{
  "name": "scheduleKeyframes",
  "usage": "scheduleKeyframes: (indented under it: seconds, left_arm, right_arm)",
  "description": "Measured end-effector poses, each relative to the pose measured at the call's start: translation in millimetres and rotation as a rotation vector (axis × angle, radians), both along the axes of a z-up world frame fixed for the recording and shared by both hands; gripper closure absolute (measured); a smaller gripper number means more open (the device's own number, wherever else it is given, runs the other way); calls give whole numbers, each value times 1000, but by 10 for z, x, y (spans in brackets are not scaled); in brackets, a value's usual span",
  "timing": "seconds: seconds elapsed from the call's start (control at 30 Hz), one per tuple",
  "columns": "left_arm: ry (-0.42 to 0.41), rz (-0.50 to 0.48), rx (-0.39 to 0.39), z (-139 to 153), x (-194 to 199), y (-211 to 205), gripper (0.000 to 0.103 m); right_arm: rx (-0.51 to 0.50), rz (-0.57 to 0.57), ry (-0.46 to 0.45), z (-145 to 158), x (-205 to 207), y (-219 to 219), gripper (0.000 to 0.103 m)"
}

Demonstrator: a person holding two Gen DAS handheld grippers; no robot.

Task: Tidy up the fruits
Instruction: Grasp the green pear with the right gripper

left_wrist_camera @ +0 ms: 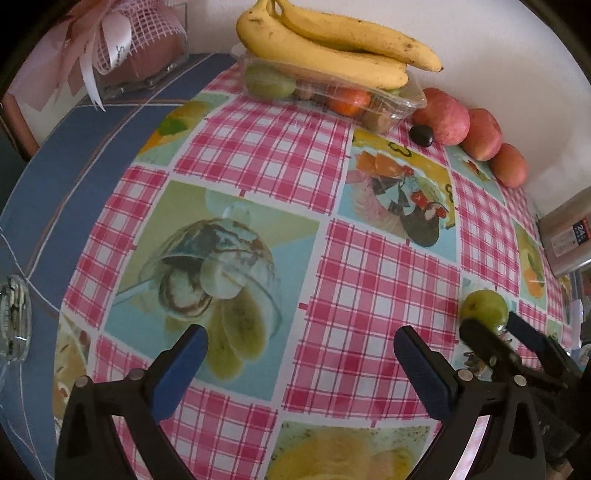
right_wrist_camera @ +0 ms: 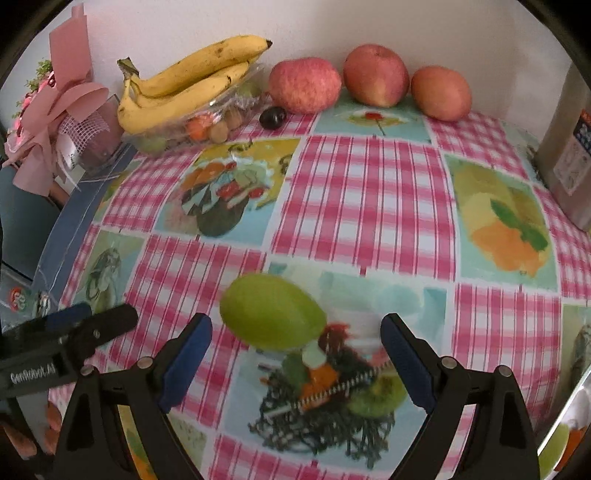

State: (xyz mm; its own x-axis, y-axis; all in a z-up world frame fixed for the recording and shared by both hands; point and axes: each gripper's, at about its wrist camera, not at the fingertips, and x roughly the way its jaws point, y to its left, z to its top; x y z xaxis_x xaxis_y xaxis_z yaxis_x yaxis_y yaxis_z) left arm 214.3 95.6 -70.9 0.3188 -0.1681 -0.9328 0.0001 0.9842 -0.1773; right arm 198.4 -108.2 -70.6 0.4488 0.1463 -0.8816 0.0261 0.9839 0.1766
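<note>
The green fruit (right_wrist_camera: 271,312) lies on the checked tablecloth (right_wrist_camera: 369,192) at lower centre of the right wrist view, just ahead of the right gripper (right_wrist_camera: 295,356), whose jaws gape with nothing between them. The left gripper (left_wrist_camera: 301,360) is likewise spread and empty. The fruit looks blurred, perhaps rolling; a lopsided close could nudge it away.

A pink-checked tablecloth (right_wrist_camera: 369,192) is covering the table, butting against a plain white wall (right_wrist_camera: 369,22); a blue cloth (left_wrist_camera: 74,155) is lying along the tablecloth's left edge.
</note>
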Motion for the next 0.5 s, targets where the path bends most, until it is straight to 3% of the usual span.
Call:
scheduleKeyframes:
  seconds: [0.17, 0.5]
  left_arm:
    - [-12, -24, 27, -18, 33, -20, 1]
    - [-13, -81, 35, -25, 41, -107, 1]
  right_arm:
    - [-17, 12, -16, 6, 76, 59, 26]
    - [-18, 41, -27, 19, 53, 131, 46]
